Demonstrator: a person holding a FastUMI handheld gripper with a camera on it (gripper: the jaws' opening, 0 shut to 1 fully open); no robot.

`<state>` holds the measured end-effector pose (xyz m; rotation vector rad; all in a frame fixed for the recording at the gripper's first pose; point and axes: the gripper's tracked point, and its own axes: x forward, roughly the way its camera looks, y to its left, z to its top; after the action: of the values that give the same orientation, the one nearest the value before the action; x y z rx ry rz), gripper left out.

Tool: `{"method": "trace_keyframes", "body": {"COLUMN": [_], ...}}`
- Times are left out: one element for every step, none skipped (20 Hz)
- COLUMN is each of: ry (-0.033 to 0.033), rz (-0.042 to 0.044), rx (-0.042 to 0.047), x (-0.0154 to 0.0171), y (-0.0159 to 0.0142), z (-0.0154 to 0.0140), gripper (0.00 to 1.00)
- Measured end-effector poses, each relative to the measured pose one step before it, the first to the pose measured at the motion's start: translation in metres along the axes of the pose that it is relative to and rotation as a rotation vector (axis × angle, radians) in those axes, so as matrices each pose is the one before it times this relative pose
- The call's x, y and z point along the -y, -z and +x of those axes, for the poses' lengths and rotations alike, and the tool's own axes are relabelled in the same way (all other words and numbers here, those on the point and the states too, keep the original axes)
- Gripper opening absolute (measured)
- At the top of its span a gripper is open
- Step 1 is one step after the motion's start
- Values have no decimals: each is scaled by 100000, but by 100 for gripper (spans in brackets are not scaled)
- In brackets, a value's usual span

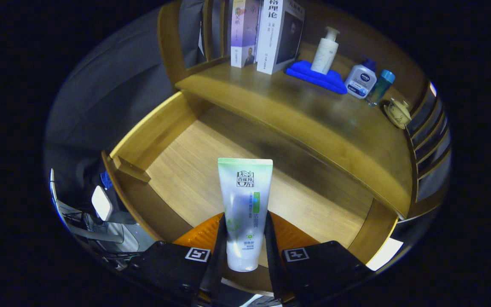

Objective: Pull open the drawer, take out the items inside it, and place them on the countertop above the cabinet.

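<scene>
Above the open drawer [211,170], we pinch the tube [244,209] between both fingers of the gripper [244,251] and should lift it clear of the countertop [313,123] front edge before setting it down.

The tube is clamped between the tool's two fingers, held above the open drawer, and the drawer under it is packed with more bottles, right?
Not quite. In the gripper view the tool does clamp the tube over the open drawer, but the drawer floor shows bare wood. The bottles stand on the countertop beyond.
</scene>
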<state>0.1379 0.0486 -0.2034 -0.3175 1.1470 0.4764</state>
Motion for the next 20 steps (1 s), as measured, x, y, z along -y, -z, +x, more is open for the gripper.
{"method": "trace_keyframes", "body": {"ry": [-1671, -1163, -661, 22, 1165, 1266, 1322, 873, 66, 229, 578, 1346, 1459, 1305, 1324, 1405, 940, 507, -361, -846], "rz": [1010, 840, 207, 516, 874, 414, 917, 2143, 2978, 3715, 3340, 3279, 2712, 2807, 2501, 2281, 2254, 3146, 3887, 4882], "rx": [1713, 1807, 1545, 1532, 1564, 1121, 905, 971, 905, 1026, 928, 1497, 1681, 1522, 863, 741, 241, 649, -1, -260], "x": [-410, -166, 2, 258, 468, 475, 706, 707, 635, 737, 893, 1030, 998, 864, 907, 812, 689, 559, 296, 296], "y": [-427, -470, -567, -557, -611, -505, -694, -630, -819, -750, -852, -947, -1039, -954, -987, -799, -903, -792, -807, -495], "z": [-773, -709, -604, -493, -426, -200, -42, -59, -8, 46, 130, 199, 242, 176, 276, 330, 428, 571, 421, 393], "gripper": [49, 49, 48, 48, 49, 48, 49, 49, 48, 48, 48, 48, 48, 48, 48, 48, 48, 48, 48, 48]}}
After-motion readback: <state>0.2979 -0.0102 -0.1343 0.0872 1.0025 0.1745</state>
